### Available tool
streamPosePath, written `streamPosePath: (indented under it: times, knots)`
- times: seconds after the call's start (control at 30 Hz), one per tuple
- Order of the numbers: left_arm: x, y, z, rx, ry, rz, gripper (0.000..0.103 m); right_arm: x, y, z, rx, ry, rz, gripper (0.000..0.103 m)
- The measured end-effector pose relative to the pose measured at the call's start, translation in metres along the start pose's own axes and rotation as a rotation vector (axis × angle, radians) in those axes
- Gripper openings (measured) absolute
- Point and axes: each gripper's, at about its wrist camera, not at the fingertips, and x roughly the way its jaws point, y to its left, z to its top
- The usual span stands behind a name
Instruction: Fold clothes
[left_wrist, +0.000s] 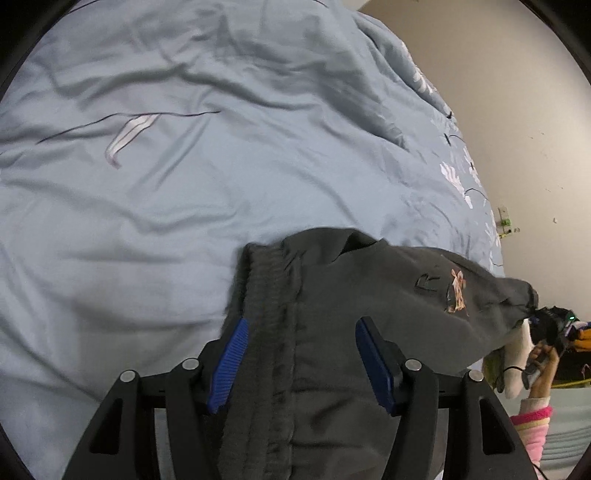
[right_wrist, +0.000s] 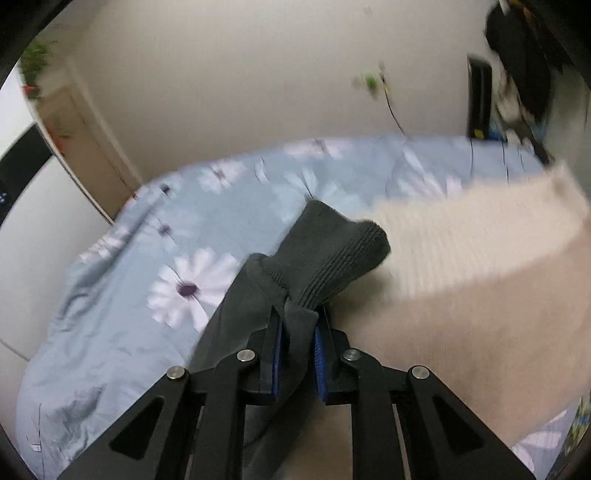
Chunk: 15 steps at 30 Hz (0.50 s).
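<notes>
Sweatshirt (left_wrist: 332, 332), dark grey, lies over a pale blue bedspread (left_wrist: 147, 203). Left gripper (left_wrist: 301, 363): jaws wide, straddling the ribbed hem, not clamped. Right gripper (right_wrist: 299, 354): pinched narrow on the ribbed cuff (right_wrist: 332, 254). Judged soft, light and limp; ribbed edges give the surest hold. Chest embroidery shows an "R"; the remainder is illegible.

one dark grey garment (left_wrist: 332, 332), one cream garment (right_wrist: 461, 258), two claws (left_wrist: 301, 332)

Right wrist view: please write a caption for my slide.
Right gripper shut on the ribbed cuff of a dark grey garment above a floral bedsheet.
</notes>
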Motion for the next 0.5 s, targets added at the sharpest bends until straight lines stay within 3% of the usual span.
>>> streamPosePath:
  times: [0.1, 0.17, 0.23, 0.33, 0.5]
  knots:
    - [-0.014, 0.008, -0.011, -0.021, -0.021, 0.005, 0.065, 0.010, -0.020, 0.001, 0.044, 0.040, -0.038, 0.017]
    - [-0.028, 0.014, -0.021, -0.034, -0.038, 0.003, 0.065, 0.012, -0.029, 0.002, 0.062, 0.056, -0.056, 0.034]
    - [-0.042, 0.020, -0.032, -0.045, -0.053, 0.002, 0.065, -0.009, -0.024, 0.003, 0.042, 0.020, -0.036, 0.043]
    - [-0.055, 0.023, -0.050, -0.057, -0.070, 0.011, 0.065, -0.055, -0.016, 0.000, -0.023, -0.040, 0.022, 0.049]
    - [-0.058, 0.031, -0.083, -0.076, -0.044, 0.048, 0.065, -0.119, -0.014, -0.040, -0.149, -0.007, 0.143, 0.055]
